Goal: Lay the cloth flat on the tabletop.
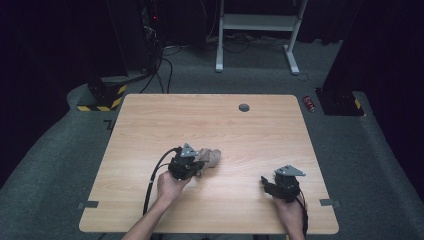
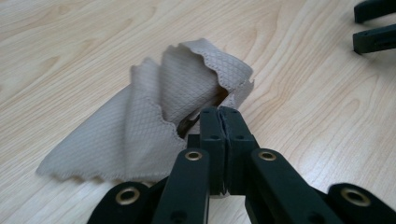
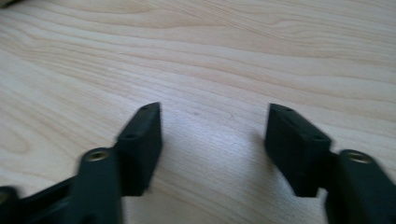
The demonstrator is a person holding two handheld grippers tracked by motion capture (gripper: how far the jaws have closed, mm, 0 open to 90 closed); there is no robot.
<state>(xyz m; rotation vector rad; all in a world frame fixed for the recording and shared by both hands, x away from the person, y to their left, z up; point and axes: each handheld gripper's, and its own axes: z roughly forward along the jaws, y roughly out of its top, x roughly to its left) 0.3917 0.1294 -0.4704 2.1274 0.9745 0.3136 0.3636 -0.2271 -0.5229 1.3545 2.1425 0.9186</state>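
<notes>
Left gripper view: left gripper (image 2: 219, 112) jaws are clenching a beige, diamond-textured cloth (image 2: 154, 116) with scalloped edges, lying crumpled on the wood-grain counter (image 2: 70, 42). Right gripper (image 3: 215, 126) jaws are standing released, empty.

Black left gripper (image 1: 192, 162) with brass-ringed holes, grey plate, black cable.

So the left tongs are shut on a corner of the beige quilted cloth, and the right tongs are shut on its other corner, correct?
Not quite. The left tongs are indeed shut on a corner of the beige quilted cloth, but the right tongs stand open over the bare wooden table, with nothing between them, apart from the cloth. The right gripper view shows it.
</notes>
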